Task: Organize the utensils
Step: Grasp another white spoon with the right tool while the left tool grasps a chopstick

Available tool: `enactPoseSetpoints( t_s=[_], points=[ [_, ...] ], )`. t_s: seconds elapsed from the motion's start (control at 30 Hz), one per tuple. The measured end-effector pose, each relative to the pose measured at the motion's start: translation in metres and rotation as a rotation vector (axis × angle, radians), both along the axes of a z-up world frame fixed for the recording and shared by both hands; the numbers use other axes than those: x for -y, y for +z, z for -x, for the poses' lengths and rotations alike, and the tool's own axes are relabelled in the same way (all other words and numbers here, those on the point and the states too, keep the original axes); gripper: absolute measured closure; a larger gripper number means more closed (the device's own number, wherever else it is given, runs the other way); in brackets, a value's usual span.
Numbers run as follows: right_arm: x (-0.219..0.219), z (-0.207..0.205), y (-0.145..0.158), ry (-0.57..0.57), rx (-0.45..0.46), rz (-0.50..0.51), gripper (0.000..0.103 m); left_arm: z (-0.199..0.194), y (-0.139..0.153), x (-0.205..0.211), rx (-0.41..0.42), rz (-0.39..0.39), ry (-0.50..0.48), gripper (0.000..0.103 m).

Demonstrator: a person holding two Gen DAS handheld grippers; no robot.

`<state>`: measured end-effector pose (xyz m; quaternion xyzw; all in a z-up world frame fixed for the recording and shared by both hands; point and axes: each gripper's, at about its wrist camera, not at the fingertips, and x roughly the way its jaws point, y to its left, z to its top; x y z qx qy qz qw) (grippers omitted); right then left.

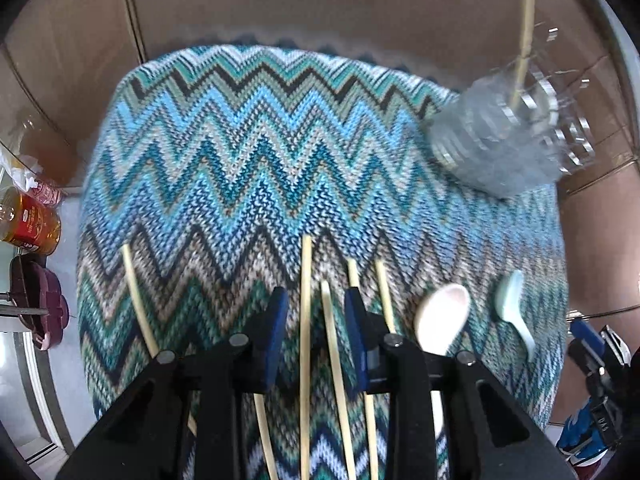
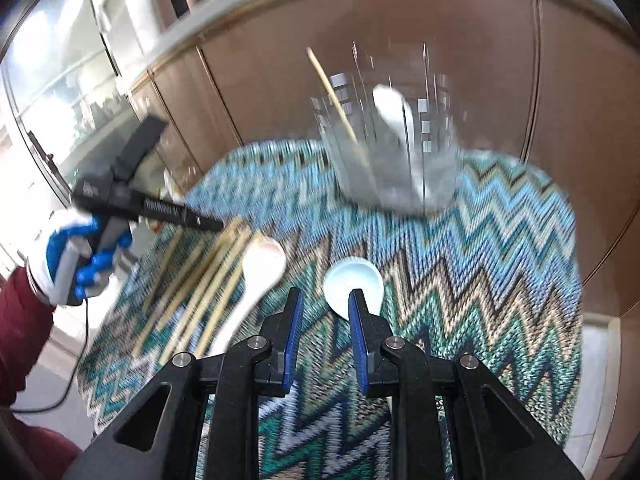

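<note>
Several bamboo chopsticks lie on the zigzag cloth. My left gripper is open and empty above them, two chopsticks showing between its fingers. A white spoon and a pale blue spoon lie to the right. A clear glass holder at the far right holds one chopstick. In the right wrist view the holder holds a chopstick and a white spoon. My right gripper is open and empty just above the pale blue spoon. The white spoon and chopsticks lie left.
Brown cabinet panels rise behind the table. A red-labelled jar and a purple object stand off the table's left. The gloved hand holding the left gripper shows at the left of the right wrist view.
</note>
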<state>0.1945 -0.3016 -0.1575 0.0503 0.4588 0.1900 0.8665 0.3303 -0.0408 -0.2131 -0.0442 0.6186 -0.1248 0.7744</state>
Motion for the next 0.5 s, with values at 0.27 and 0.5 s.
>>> enactPoseSetpoints(
  t_s=[0.27, 0.5],
  points=[
    [0.008, -0.044, -0.040, 0.057, -0.126, 0.001, 0.079, -0.023, -0.020, 0.008, -0.055, -0.034, -0.010, 0.080],
    [0.002, -0.077, -0.056, 0.177, -0.171, 0.067, 0.073, -0.032, -0.029, 0.020, -0.083, -0.066, -0.045, 0.082]
  ],
)
